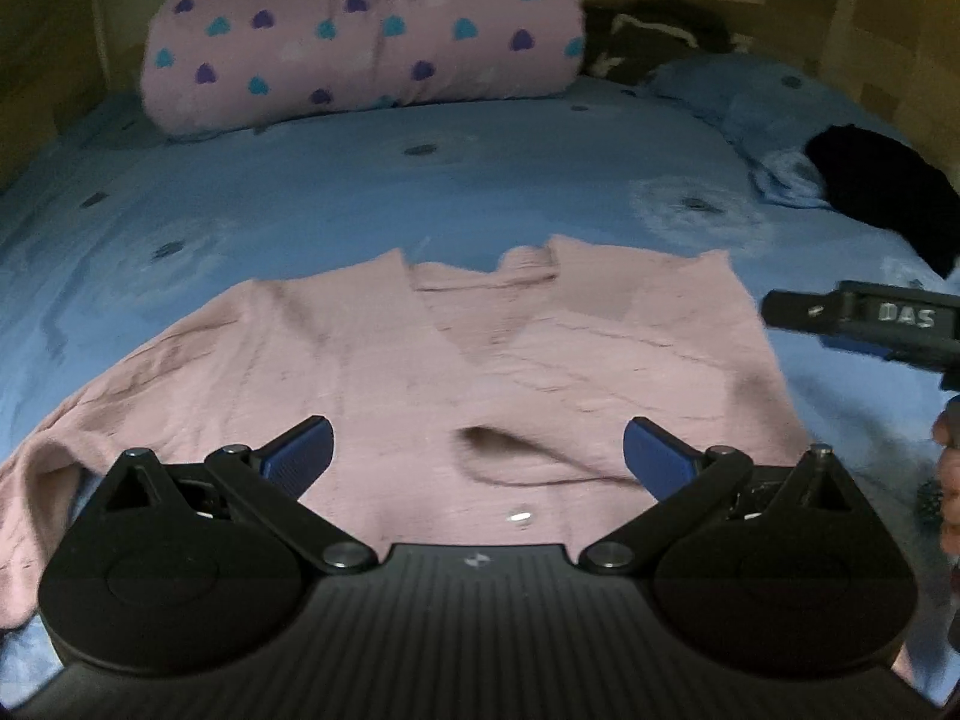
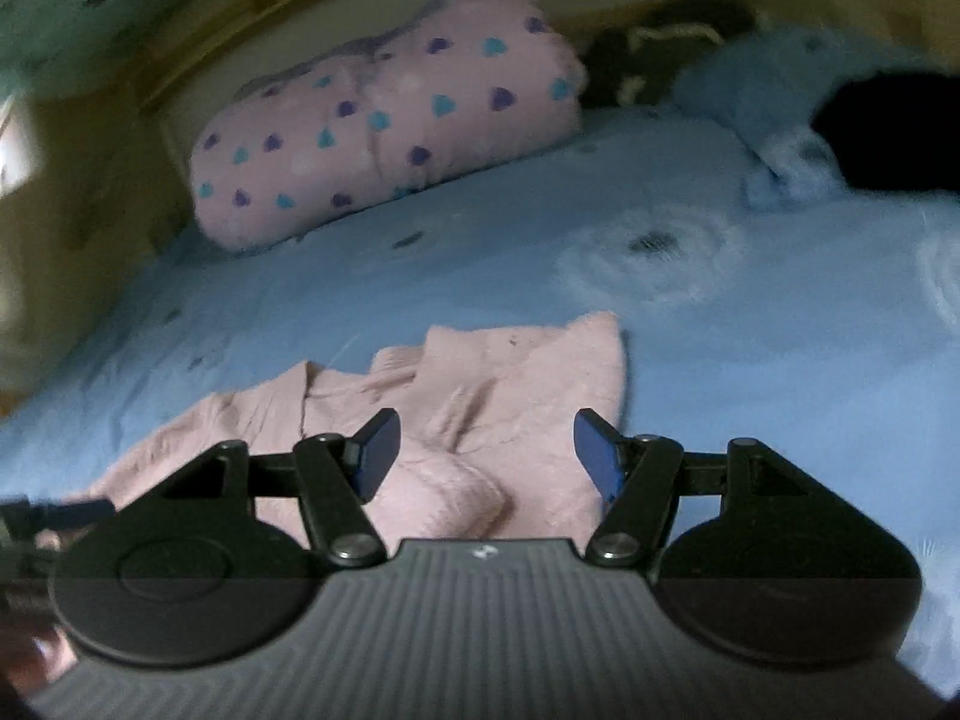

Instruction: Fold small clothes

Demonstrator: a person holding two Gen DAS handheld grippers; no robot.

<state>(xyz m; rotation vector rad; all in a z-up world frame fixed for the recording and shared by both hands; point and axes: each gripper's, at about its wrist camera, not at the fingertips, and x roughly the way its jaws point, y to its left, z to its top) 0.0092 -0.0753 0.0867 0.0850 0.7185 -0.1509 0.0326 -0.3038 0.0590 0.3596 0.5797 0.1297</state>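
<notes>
A small pink garment [image 1: 456, 354] lies flat on the blue bedspread [image 1: 372, 180], collar toward the far side, one sleeve trailing off to the left. My left gripper [image 1: 478, 456] hovers open above its near part, nothing between the blue pads. In the right wrist view the same pink garment [image 2: 528, 384] lies below and ahead, its near part bunched in a soft fold. My right gripper [image 2: 486, 450] is open above it, holding nothing. The right gripper also shows at the right edge of the left wrist view, beside the garment's right side.
A rolled pink blanket with hearts [image 1: 366, 36] lies at the head of the bed. A black garment [image 1: 882, 186] rests on a blue pillow [image 1: 750, 96] at the right. A wooden bed frame [image 2: 198, 54] borders the far side. A hand [image 1: 948, 480] shows at the right edge.
</notes>
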